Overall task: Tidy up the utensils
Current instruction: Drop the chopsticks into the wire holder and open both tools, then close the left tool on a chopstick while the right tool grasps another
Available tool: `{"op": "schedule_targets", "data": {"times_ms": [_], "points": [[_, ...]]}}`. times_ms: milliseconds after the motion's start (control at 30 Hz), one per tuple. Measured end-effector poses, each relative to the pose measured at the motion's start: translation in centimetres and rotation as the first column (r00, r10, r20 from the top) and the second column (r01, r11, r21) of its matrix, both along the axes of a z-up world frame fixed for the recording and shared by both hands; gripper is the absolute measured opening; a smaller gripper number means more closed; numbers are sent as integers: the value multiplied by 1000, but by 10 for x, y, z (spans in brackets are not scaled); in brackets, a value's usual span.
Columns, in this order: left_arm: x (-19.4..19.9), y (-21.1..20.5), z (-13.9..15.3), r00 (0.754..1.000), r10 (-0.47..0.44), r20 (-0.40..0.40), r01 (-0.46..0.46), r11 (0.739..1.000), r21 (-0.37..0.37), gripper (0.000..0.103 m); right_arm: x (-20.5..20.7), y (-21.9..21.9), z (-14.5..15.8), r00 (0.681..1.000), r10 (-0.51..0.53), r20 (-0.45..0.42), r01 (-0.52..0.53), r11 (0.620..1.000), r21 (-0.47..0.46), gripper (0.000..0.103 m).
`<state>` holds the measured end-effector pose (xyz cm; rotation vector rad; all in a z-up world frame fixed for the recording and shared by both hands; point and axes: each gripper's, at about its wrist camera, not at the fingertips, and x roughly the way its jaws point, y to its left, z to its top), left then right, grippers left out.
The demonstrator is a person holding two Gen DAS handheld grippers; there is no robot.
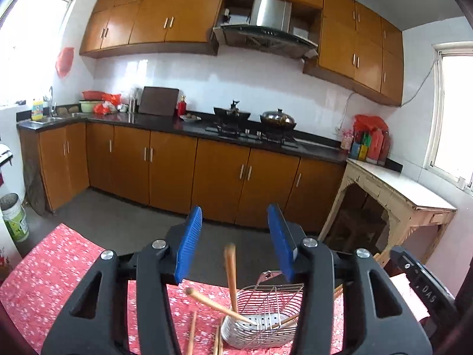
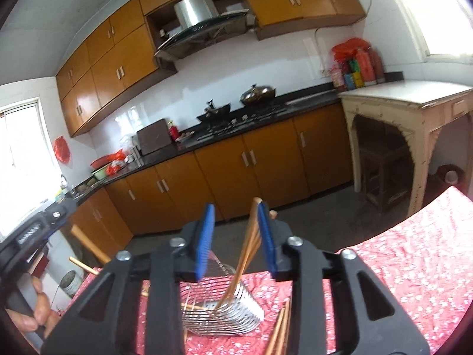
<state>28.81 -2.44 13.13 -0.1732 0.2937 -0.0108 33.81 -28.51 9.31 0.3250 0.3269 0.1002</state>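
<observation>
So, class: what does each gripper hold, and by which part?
Nothing is held. Both grippers, left and right, have open jaws; the chopsticks stand loose in the wire basket.

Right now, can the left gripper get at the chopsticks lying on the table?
Probably yes. The left gripper is open and holds nothing, and the loose chopsticks lie on the red tablecloth beside the wire basket, with nothing over them.
</observation>
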Motion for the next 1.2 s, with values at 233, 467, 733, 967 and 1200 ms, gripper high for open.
{"op": "schedule_targets", "data": {"times_ms": [233, 467, 733, 967, 1200], "points": [[-41, 26, 9, 999, 33, -6, -33, 999, 4, 51, -45, -17, 5, 999, -55, -5, 54, 998, -43, 40], [-79, 55, -28, 995, 68, -80, -64, 997, 45, 55, -83, -23, -46, 986, -49, -160, 37, 996, -77, 41], [-87, 69, -133, 958, 66, -277, -27, 989, 144, 59, -106, 0, -133, 931, 17, -365, -64, 991, -118, 39], [-90, 64, -194, 907, -9, -420, 66, 991, 120, 59, -110, 28, -188, 873, 61, -485, -148, 978, -144, 29], [-94, 56, -216, 887, -56, -459, 116, 988, 103, 59, -99, 37, -203, 854, 28, -519, -155, 967, -202, 24]]}}
